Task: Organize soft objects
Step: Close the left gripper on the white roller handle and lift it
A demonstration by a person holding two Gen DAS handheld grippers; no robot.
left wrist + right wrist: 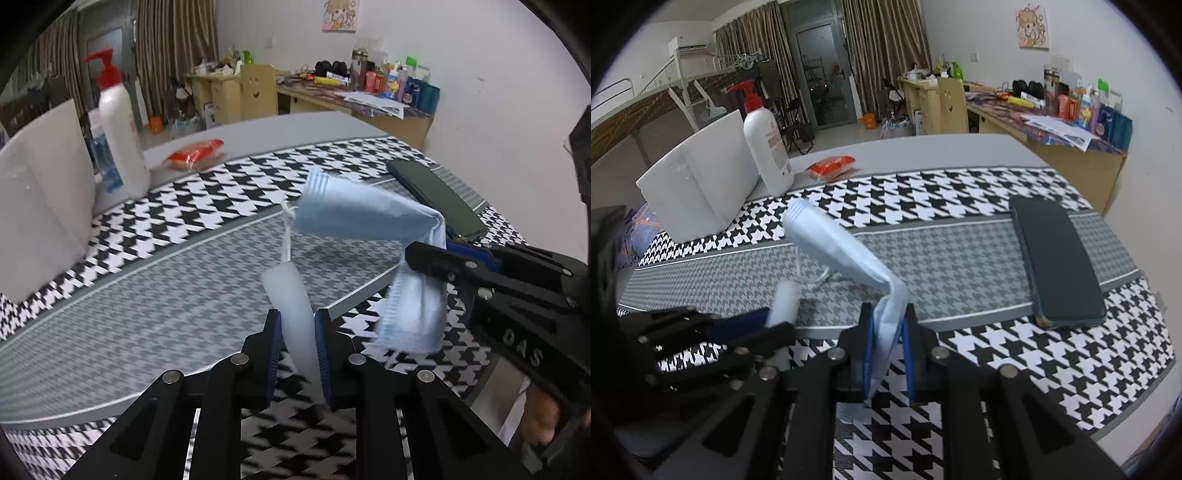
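A light blue face mask (354,218) (834,243) hangs folded above the houndstooth tablecloth (960,192). My right gripper (888,314) is shut on one end of it, and in the left wrist view it (424,254) comes in from the right, with the mask draped over its fingers. My left gripper (297,321) (783,321) is shut on a pale white soft strip (291,295) (785,299). A thin white loop (286,236) joins that strip to the mask's far corner. The two grippers are close together, the left one to the left of the right.
A black phone (1060,258) (436,195) lies on the cloth to the right. At the back left stand a white box (701,173), a white pump bottle with a red top (768,147) and a red packet (831,166). A hand (543,417) grips the right tool.
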